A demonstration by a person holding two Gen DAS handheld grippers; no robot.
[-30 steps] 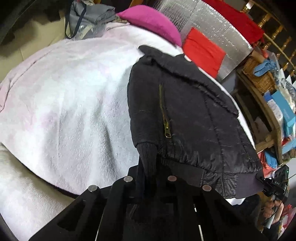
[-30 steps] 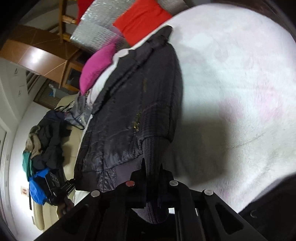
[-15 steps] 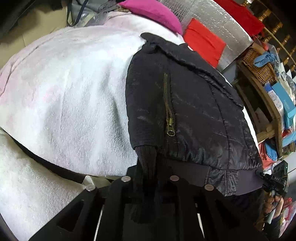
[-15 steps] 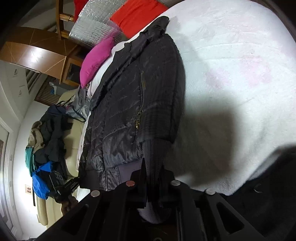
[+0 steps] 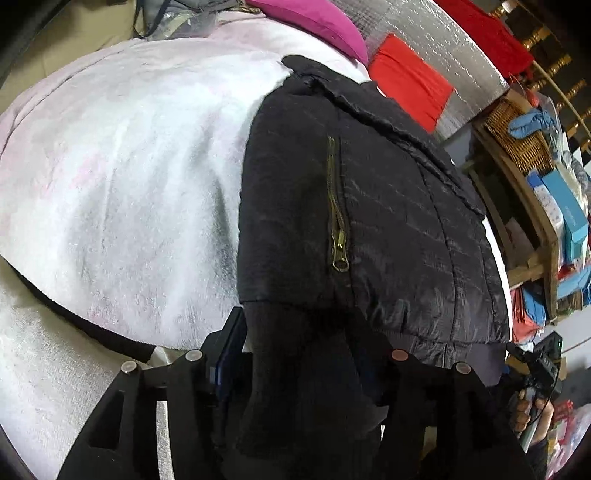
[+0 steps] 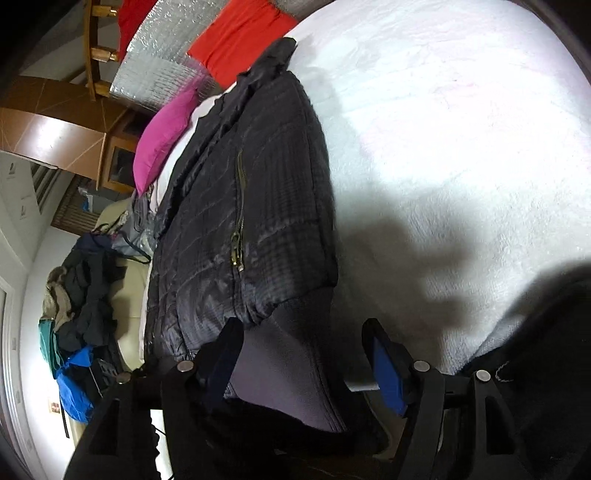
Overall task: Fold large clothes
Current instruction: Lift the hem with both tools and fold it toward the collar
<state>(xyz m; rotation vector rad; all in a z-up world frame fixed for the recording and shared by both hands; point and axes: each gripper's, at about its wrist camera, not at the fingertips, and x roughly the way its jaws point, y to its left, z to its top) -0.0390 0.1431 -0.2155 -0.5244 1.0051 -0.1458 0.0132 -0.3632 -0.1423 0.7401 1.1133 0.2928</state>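
A black quilted jacket (image 5: pixel 388 206) with a brass zipper (image 5: pixel 338 236) lies on a white fleece blanket (image 5: pixel 129 184); its collar points away from me. My left gripper (image 5: pixel 299 354) is at the hem, and its jaws are opening. The dark ribbed cuff (image 5: pixel 303 362) lies slack between its fingers (image 5: pixel 227 347); the other finger is hidden behind the cuff. In the right wrist view the jacket (image 6: pixel 240 206) fills the left half. My right gripper (image 6: pixel 303 350) has its jaws opening too. The other cuff (image 6: pixel 284 362) rests between them, clear of the blue pad (image 6: pixel 386 369).
A pink pillow (image 5: pixel 306 18), red cushions (image 5: pixel 410 81) and silver foil panels lie beyond the collar. Cluttered wooden shelves with a wicker basket (image 5: pixel 517 140) stand right of the bed. A clothes pile (image 6: pixel 81 288) sits at the left in the right wrist view. A hand holds a black device (image 5: pixel 535 369).
Both grippers were shut on the cuffs; their jaws have now spread apart and the cuffs lie loose. Both hands sank toward the bed, and the jacket looks closer.
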